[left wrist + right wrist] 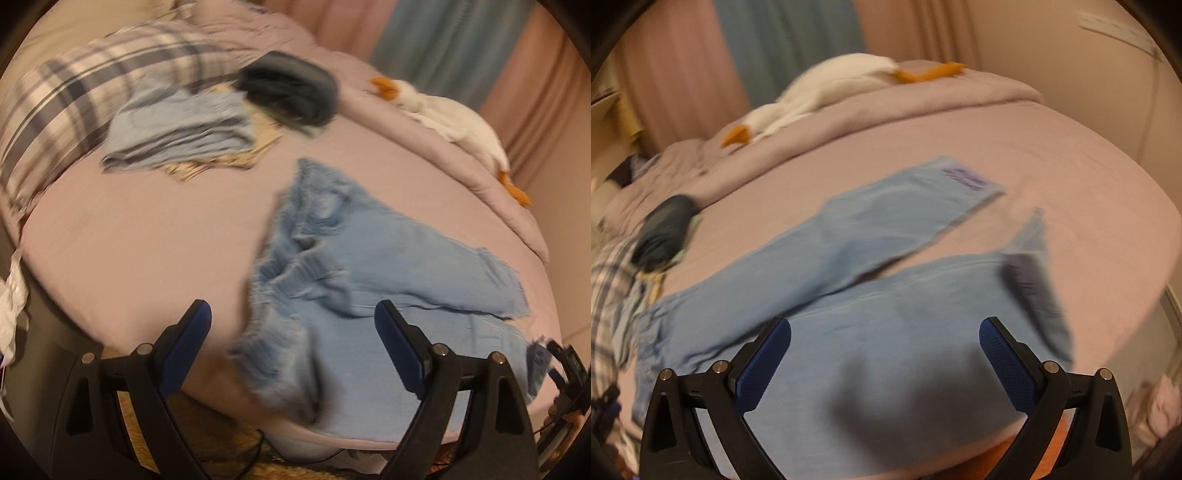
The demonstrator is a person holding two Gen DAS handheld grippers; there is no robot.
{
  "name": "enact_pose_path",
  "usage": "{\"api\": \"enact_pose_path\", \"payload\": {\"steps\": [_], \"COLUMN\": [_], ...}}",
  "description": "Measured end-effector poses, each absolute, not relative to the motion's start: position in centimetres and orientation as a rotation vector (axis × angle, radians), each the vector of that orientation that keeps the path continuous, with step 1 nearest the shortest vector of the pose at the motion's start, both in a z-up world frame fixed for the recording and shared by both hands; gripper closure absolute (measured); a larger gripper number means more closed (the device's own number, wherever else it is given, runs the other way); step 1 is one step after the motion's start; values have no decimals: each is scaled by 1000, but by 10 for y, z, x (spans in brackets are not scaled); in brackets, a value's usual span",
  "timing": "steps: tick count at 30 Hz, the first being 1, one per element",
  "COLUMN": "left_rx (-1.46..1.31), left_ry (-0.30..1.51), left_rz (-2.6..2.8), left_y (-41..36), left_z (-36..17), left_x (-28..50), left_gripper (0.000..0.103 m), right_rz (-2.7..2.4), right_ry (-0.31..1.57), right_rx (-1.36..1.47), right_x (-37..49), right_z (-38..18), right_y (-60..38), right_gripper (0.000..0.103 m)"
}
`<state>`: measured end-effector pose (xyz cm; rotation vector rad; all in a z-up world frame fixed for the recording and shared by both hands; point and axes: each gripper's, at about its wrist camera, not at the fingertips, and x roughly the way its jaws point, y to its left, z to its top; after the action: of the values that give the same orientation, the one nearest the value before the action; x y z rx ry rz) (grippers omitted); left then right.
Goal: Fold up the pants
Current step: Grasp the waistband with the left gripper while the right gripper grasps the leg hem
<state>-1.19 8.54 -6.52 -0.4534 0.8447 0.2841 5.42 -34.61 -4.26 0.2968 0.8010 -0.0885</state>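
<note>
Light blue pants (369,258) lie spread on the pink bed, waistband bunched toward the front edge. In the right wrist view the pants (879,332) show both legs apart, each cuff with a dark patch. My left gripper (291,343) is open and empty, above the crumpled waistband at the bed's front edge. My right gripper (884,365) is open and empty, above the nearer leg. The other gripper (565,369) shows at the far right of the left wrist view. Both views are motion-blurred.
A pile of folded blue clothes (177,129) and a dark folded item (291,88) lie by a plaid pillow (74,92). A white plush goose (454,118) lies on the rolled duvet (923,96). Curtains hang behind the bed.
</note>
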Motion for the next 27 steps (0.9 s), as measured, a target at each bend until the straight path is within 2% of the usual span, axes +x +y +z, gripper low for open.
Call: {"api": "enact_pose_path", "payload": {"steps": [12, 15, 20, 22, 25, 26, 27], "left_rx": [-626, -698, -746, -740, -752, -752, -727], "left_ry": [979, 991, 1015, 1009, 993, 983, 969], "left_rz": [316, 279, 222, 229, 235, 237, 238], "left_y": [115, 118, 110, 107, 109, 110, 109], "left_z": [-112, -120, -128, -127, -123, -120, -112], "left_x": [-13, -13, -13, -13, -15, -15, -17], "left_gripper": [16, 27, 59, 63, 73, 75, 76], "right_rz": [-417, -418, -429, -423, -417, -415, -403], "right_ry": [919, 950, 968, 960, 940, 932, 924], "right_rx": [415, 455, 424, 396, 391, 391, 395], "right_x": [53, 54, 60, 61, 63, 65, 65], "right_z": [-94, -108, -121, -118, -116, -115, -111], "right_y": [-447, -456, -454, -451, -455, -456, -456], "right_gripper": [1, 3, 5, 10, 30, 46, 67]}}
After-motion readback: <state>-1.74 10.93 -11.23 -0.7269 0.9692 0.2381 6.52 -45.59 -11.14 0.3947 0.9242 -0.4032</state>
